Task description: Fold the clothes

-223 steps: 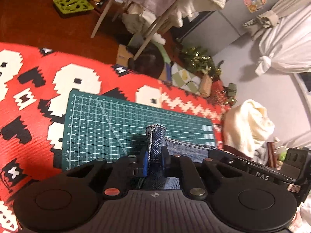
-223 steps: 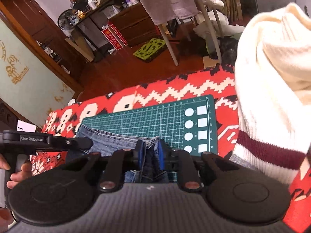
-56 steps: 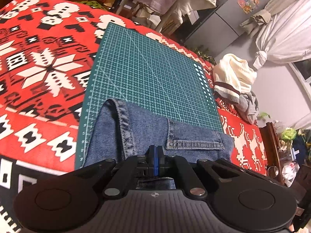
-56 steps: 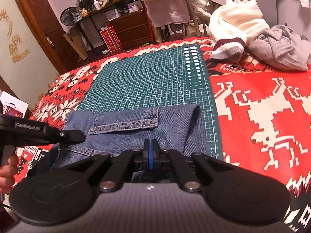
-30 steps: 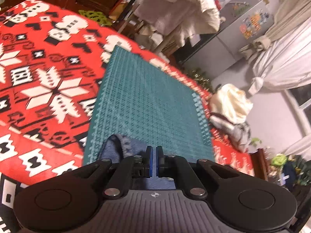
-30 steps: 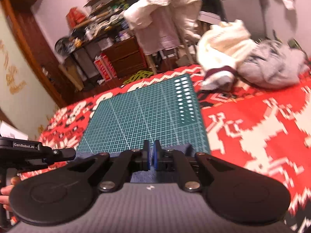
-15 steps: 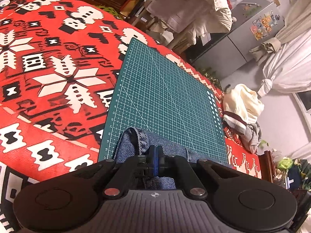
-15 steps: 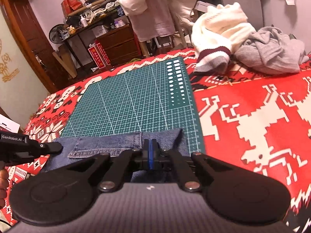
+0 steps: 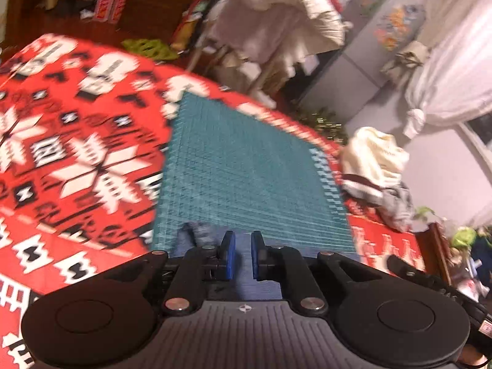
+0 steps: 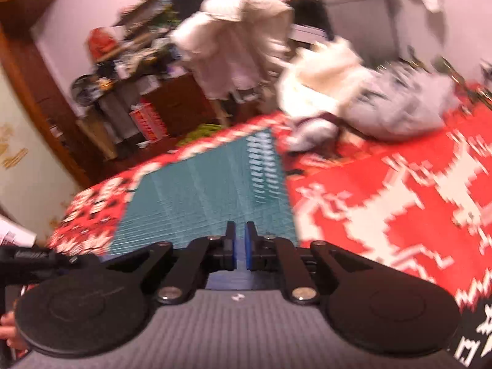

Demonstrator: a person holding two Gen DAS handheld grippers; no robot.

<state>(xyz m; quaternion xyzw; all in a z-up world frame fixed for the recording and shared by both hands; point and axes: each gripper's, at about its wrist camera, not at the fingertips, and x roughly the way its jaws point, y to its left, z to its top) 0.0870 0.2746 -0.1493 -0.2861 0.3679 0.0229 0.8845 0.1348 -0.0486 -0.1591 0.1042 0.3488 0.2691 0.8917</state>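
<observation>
The folded jeans lie at the near edge of the green cutting mat, where half a second ago both grippers were pinched shut against the denim. Now the left gripper stands parted, blue pads apart with denim showing in the gap below, nothing clamped. The right gripper shows a narrower gap, denim just beneath its fingers. Both views are motion-blurred. Beyond the mat, on the red patterned blanket, sit a cream sweater and grey garment.
</observation>
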